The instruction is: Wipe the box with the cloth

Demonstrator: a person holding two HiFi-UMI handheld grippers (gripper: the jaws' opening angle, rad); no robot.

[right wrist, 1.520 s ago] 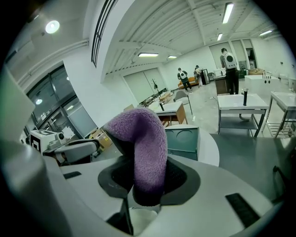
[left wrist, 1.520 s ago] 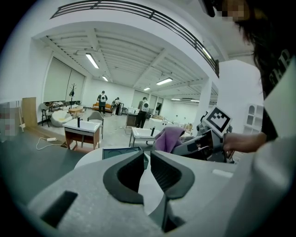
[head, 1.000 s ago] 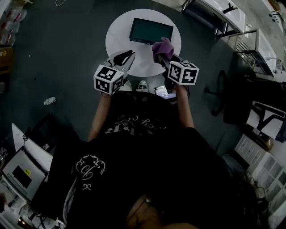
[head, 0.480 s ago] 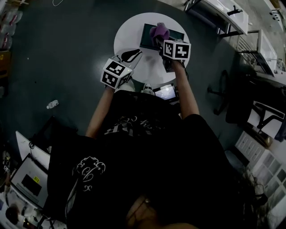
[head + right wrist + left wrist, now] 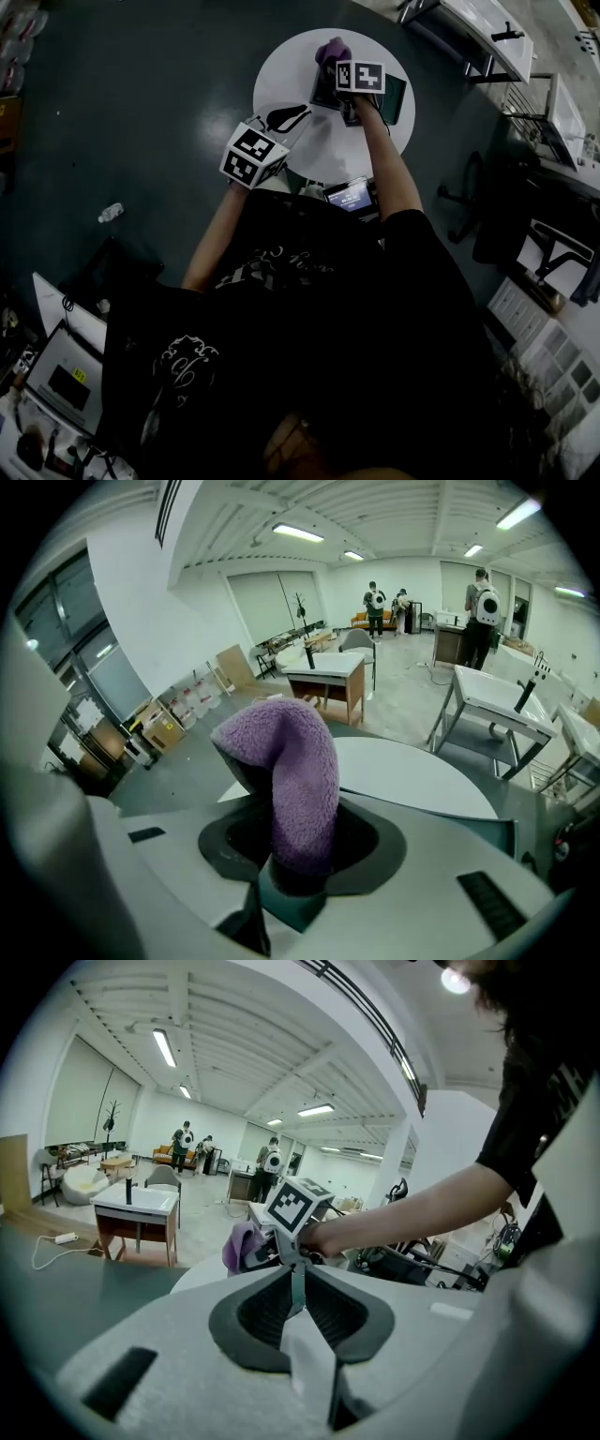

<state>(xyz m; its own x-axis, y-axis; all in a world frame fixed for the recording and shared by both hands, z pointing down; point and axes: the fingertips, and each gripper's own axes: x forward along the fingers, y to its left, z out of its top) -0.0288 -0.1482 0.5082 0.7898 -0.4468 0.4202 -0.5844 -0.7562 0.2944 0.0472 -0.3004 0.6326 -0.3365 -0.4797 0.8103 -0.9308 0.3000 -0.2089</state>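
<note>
A dark green box (image 5: 397, 95) lies on the round white table (image 5: 281, 80), toward its right side. My right gripper (image 5: 335, 64) reaches over the box's left part, shut on a fluffy purple cloth (image 5: 329, 48) that bulges out past its tips. In the right gripper view the cloth (image 5: 298, 772) stands up from the jaws of the gripper (image 5: 298, 857), with the box's edge (image 5: 489, 834) low at the right. My left gripper (image 5: 287, 118) hovers over the table's near left part, shut and empty (image 5: 296, 1284), apart from the box.
A lit screen (image 5: 349, 196) sits low by the table's near edge. A swivel chair (image 5: 466, 190) stands to the right, white desks (image 5: 483, 36) at the back right. A bottle (image 5: 111, 213) lies on the dark floor at the left. Several people (image 5: 384, 599) stand far off.
My right gripper has carried the cloth forward from the table's near side to over the box. The left gripper stays shut near the table's left front.
</note>
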